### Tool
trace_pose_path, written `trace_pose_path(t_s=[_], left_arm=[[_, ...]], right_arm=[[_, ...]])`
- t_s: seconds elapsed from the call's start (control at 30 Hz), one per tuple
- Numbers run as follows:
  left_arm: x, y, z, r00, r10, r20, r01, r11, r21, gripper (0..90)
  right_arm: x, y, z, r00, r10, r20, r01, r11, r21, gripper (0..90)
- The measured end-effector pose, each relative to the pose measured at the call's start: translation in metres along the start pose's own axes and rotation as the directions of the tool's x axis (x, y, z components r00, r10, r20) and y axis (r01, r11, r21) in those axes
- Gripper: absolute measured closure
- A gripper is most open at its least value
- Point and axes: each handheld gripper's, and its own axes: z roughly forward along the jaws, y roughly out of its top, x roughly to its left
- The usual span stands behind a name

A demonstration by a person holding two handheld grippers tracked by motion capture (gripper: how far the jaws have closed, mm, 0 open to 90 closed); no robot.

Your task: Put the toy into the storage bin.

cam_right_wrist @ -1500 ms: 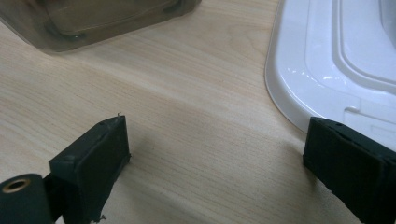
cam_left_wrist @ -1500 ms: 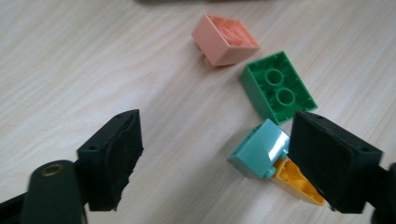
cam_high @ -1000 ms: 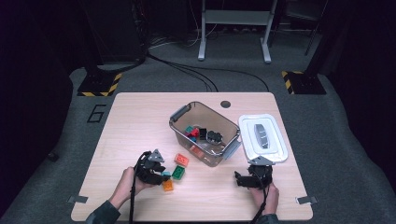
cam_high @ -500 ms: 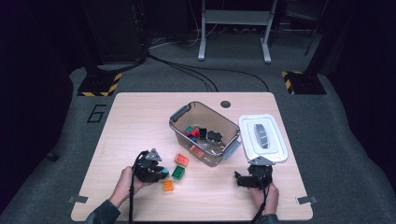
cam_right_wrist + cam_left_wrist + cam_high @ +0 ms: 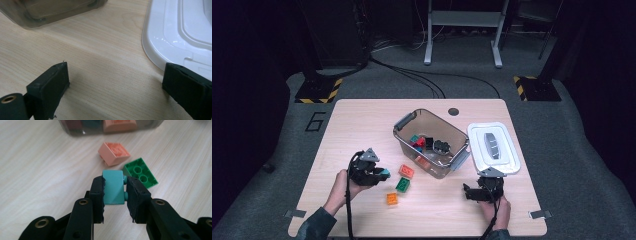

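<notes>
Teal brick (image 5: 113, 187) sits clamped in the left gripper (image 5: 379, 173), jaws tight on both sides, lifted just off the table (image 5: 362, 125). Three loose bricks lie to its right: one salmon (image 5: 406, 171), one green (image 5: 402, 185), one orange (image 5: 392, 198). Left gripper view shows the teal brick's side studs; high view adds the orange brick. One bin (image 5: 404, 122), one white lid (image 5: 492, 147). Right gripper (image 5: 476, 193): jaws wide apart, holding nothing, beside the lid.
</notes>
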Motion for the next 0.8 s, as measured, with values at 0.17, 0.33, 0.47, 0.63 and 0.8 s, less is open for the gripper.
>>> trace_pose_path(t_s=[0.17,0.33,0.47,0.63,0.8], left_arm=[[0.004,0.015,-0.014,0.9998,0.013,-0.018,-0.014,0.9996,-0.024,68.2],[0.008,0.032,-0.027,0.9987,0.004,-0.050,-0.007,0.9987,-0.050,68.1],[0.010,0.046,-0.034,0.9977,0.008,-0.067,-0.012,0.9977,-0.067,68.1],[0.010,0.064,-0.040,0.9957,0.024,-0.090,-0.032,0.9959,-0.085,68.1],[0.013,0.080,-0.044,0.9946,0.039,-0.097,-0.048,0.9948,-0.090,68.1]], right_arm=[[0.000,0.000,0.000,1.0000,0.000,0.000,0.000,1.000,0.000,6.0],[0.000,0.000,0.000,1.0000,0.000,0.000,0.000,1.000,0.000,6.0],[0.000,0.000,0.000,1.0000,0.002,-0.002,-0.002,1.000,0.002,5.4],[0.001,0.000,0.001,1.0000,0.000,-0.005,0.000,1.000,0.004,3.9],[0.000,0.000,0.001,1.0000,-0.007,-0.005,0.007,1.000,0.010,2.3]])
